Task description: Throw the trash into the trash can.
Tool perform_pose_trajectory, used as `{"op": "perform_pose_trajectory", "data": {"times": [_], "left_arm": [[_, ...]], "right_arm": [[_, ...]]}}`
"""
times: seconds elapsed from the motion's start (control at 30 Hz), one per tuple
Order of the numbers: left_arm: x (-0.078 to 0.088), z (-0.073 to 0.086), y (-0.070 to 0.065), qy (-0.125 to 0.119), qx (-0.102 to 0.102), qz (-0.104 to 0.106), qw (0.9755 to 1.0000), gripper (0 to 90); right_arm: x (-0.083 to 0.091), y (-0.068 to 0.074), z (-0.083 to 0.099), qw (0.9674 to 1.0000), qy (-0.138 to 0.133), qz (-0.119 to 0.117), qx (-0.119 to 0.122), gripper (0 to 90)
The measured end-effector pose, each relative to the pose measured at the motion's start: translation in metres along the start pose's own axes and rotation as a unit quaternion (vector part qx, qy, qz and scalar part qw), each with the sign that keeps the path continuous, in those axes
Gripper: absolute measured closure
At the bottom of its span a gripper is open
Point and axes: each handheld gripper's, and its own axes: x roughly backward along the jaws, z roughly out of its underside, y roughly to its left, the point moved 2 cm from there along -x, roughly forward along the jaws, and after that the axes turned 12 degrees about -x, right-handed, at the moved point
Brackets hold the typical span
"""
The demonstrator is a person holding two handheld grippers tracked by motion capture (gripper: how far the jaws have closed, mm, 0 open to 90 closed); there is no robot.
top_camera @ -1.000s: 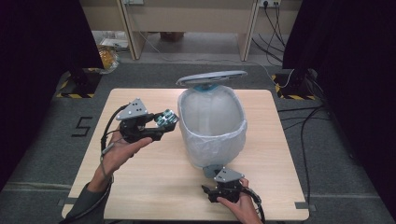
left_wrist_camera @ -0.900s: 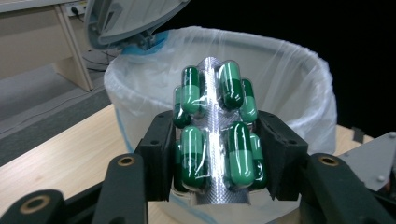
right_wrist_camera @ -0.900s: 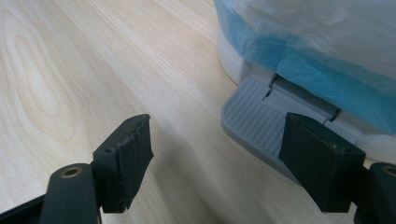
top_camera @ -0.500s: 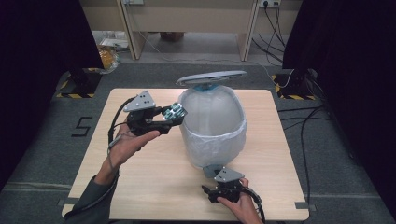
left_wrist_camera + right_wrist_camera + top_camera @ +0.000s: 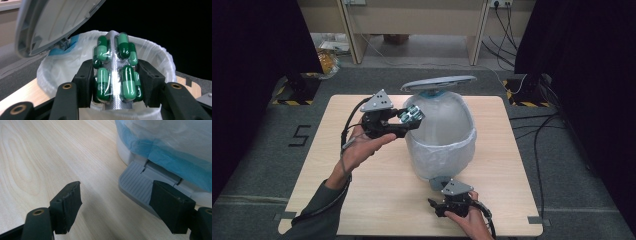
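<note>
Over the bin's rim, left gripper is clamping the blister pack; right gripper, jaws apart, is pressing the pedal; release only once well inside

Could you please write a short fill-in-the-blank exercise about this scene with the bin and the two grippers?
1. The left gripper is shut on a blister pack of ____ capsules.
2. The lid of the bin stands ____.
3. One jaw of the right gripper rests on the bin's grey ____.
4. The bin stands on a ____ table.

Missing words: green; open; pedal; wooden
</note>
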Motion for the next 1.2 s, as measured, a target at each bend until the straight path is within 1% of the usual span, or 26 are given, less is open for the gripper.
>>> {"op": "perform_pose_trajectory", "data": {"times": [0.07, 0.17, 0.2, 0.3, 0.4, 0.43, 0.47, 0.53, 0.57, 0.63, 0.73, 0.8, 1.0, 1.13, 1.2], "left_arm": [[-0.002, -0.001, 0.0, 0.0, 0.0, 0.001, 1.0, 50.4], [-0.011, -0.003, -0.002, 0.003, -0.002, 0.006, 1.0, 50.1], [-0.011, -0.003, -0.002, 0.003, -0.002, 0.006, 1.0, 50.0], [-0.02, -0.003, -0.003, 0.003, 0.003, 0.011, 0.9999, 48.9], [-0.027, -0.003, -0.004, 0.005, 0.003, 0.015, 0.9999, 46.6], [-0.027, -0.003, -0.004, 0.005, 0.003, 0.015, 0.9999, 44.4], [-0.032, -0.003, -0.005, 0.009, 0.003, 0.018, 0.9998, 41.7], [-0.036, -0.003, -0.005, 0.01, 0.015, 0.019, 0.9997, 32.4], [-0.037, -0.003, -0.004, 0.008, 0.019, 0.02, 0.9996, 30.6], [-0.039, -0.003, -0.004, 0.01, 0.023, 0.018, 0.9995, 24.2], [-0.04, -0.004, -0.004, 0.014, 0.025, 0.014, 0.9995, 19.1], [-0.039, -0.005, -0.003, 0.011, 0.026, 0.012, 0.9995, 19.7], [-0.038, -0.006, -0.003, 0.015, 0.025, 0.013, 0.9995, 18.0], [-0.034, -0.004, -0.002, 0.016, 0.029, 0.012, 0.9994, 17.8], [-0.029, -0.002, 0.0, 0.018, 0.034, 0.012, 0.9992, 17.5]], "right_arm": [[0.0, 0.0, 0.0, 1.0, 0.0, 0.0, 0.0, 24.8], [0.0, 0.0, 0.0, 1.0, 0.0, 0.0, 0.0, 24.8], [0.0, 0.0, 0.0, 1.0, 0.0, 0.0, 0.0, 24.8], [0.0, 0.0, 0.0, 1.0, 0.0, 0.001, 0.001, 24.8], [0.0, 0.0, 0.0, 1.0, 0.0, 0.001, 0.001, 24.8], [0.0, 0.0, 0.0, 1.0, 0.0, 0.001, 0.001, 24.8], [0.0, 0.0, 0.0, 1.0, 0.0, 0.001, 0.001, 24.8], [0.0, 0.0, 0.0, 1.0, 0.0, 0.001, 0.001, 24.8], [0.0, 0.0, 0.0, 1.0, 0.0, 0.001, 0.002, 24.8], [0.0, 0.0, 0.0, 1.0, 0.001, 0.001, 0.002, 24.8], [0.0, 0.0, 0.0, 1.0, 0.001, 0.002, 0.002, 24.8], [0.0, 0.0, 0.0, 1.0, 0.001, 0.002, 0.003, 24.8], [0.0, 0.0, 0.0, 1.0, 0.001, 0.001, 0.003, 24.8], [0.0, 0.0, 0.0, 1.0, 0.001, 0.002, 0.003, 24.8], [0.0, 0.0, 0.0, 1.0, 0.001, -0.001, 0.0, 24.8]]}}
